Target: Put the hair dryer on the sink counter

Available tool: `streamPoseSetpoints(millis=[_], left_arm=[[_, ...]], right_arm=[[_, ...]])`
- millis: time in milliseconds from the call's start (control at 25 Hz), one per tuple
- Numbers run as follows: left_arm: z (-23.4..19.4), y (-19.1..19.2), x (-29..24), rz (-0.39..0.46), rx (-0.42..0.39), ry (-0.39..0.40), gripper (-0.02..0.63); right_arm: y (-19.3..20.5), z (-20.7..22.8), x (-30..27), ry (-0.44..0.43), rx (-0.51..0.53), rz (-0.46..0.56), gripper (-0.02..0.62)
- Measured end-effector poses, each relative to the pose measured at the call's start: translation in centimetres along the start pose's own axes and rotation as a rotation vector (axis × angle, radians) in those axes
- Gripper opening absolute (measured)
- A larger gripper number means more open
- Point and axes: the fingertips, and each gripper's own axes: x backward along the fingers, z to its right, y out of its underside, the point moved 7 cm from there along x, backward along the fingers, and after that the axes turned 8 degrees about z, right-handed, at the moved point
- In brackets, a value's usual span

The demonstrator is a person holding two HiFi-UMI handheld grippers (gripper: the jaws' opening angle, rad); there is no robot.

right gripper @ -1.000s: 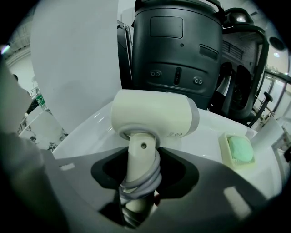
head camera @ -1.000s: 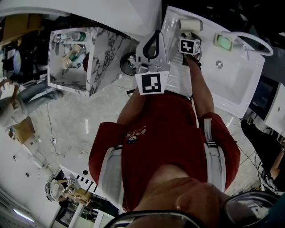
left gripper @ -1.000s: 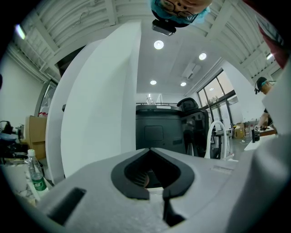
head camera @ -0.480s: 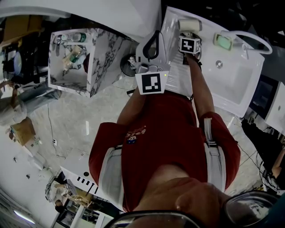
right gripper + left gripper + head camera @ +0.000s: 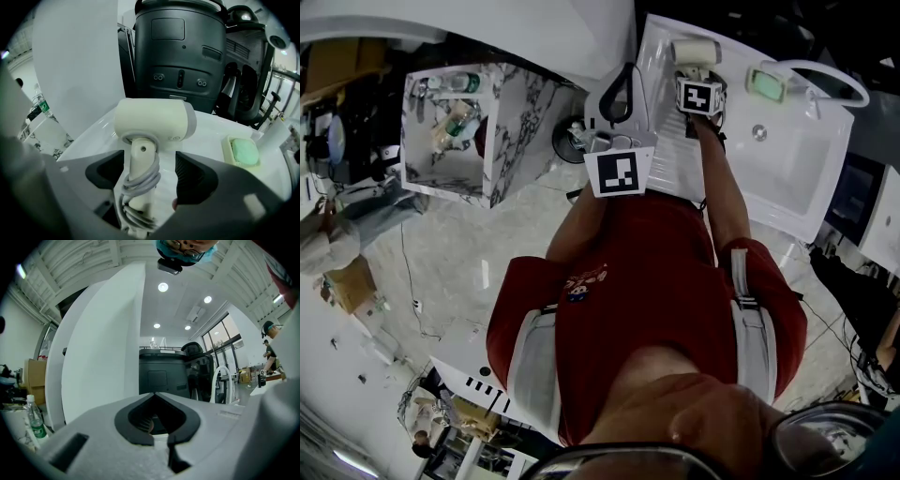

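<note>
As right gripper [image 5: 151,180] opens, hair dryer [image 5: 154,119] lies between its jaws.

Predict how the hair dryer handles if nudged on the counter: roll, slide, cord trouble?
The hair dryer probably won't roll far: its handle sticks out from the rounded barrel. Its smooth plastic may slide on the glossy counter. The cord, wound round the handle, looks floppy and could loosen.

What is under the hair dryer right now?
The white sink counter: the hair dryer lies on it, its handle between the right gripper's opening jaws, which no longer press it. The dryer itself covers the spot where it meets the counter.
</note>
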Motion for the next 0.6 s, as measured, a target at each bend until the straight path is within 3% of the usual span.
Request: streamPoseSetpoints(millis=[600], left_arm=[[0.2, -0.8, 0.8, 0.021, 0.008, 0.020, 0.000]], right_arm=[[-2.1, -0.9, 4.4, -0.019, -0.032, 0.107, 0.351]])
